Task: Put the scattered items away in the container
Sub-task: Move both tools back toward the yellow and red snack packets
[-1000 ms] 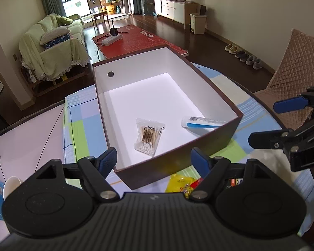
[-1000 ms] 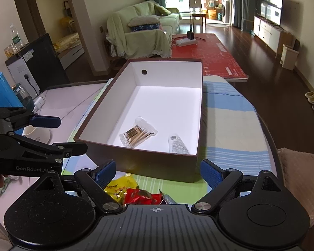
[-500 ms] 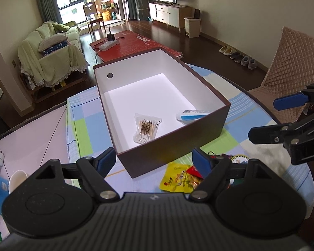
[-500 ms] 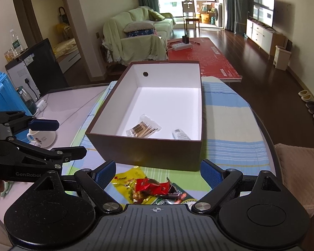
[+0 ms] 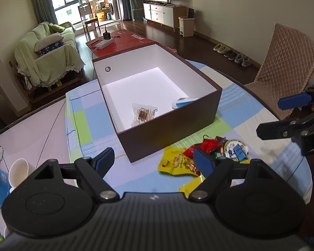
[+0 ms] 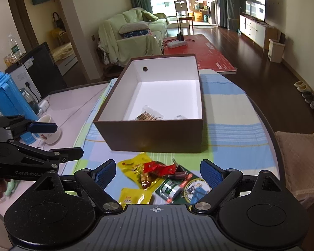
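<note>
Snack packets [image 6: 148, 174] lie loose just ahead of the right gripper [image 6: 158, 172], short of the box [image 6: 157, 135]; both it and the left gripper [image 5: 155, 162] gape, holding nothing.

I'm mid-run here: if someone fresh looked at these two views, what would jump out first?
The big brown box with its bright white inside, mid-table on the checked cloth, a packet of cotton swabs and a tube lying in it. Then the colourful heap of snack packets on the cloth in front of it, with the left gripper and right gripper open, empty.
</note>
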Demonstrator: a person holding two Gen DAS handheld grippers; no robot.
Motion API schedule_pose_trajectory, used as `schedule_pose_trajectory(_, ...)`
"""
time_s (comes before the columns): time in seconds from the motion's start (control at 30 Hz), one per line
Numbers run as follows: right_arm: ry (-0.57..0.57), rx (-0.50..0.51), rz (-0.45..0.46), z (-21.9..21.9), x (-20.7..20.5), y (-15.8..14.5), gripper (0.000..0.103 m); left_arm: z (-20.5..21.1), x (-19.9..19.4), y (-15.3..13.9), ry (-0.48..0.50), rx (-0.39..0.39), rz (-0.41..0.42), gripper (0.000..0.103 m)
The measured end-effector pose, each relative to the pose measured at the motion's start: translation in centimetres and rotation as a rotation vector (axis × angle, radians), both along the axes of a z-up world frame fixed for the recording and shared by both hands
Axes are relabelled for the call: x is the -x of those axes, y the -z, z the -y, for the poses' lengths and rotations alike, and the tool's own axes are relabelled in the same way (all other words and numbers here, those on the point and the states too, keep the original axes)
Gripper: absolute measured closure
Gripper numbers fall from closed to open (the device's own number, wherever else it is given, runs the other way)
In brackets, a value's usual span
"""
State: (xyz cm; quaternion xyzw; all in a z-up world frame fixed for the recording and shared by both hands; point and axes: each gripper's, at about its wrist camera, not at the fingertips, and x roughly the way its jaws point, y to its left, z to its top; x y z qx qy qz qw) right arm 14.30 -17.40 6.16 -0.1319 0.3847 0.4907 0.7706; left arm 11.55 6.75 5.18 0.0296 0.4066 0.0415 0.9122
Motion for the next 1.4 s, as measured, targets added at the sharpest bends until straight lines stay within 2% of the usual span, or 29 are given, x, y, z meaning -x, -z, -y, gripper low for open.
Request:
schedule_pose_trajectory(0.47, 0.036, 0.03, -0.063, 4.0, 1.6, 2.0, 0.013, 0.7, 3.2, 2.2, 0.017, 0.037, -0.06, 0.022)
schedule_pose_trajectory(0.87, 0.078, 0.024, -0.088, 5.6, 0.8, 2.5, 0.013, 1.1, 4.0, 3.7, 0.001, 0.044, -0.109, 0.022)
schedule_pose_trajectory(1.1, 0.058, 0.095, -0.189, 6.3, -0.1, 4.3, 0.013, 1.7, 3.9, 5.2, 0.005, 0.051, -0.153, 0.022)
schedule_pose_trajectory(1.4, 0.106, 0.142, -0.189, 7.5, -1.0, 6.2, 0.013, 3.2, 3.3, 7.5, 0.04, 0.078, -0.196, 0.022)
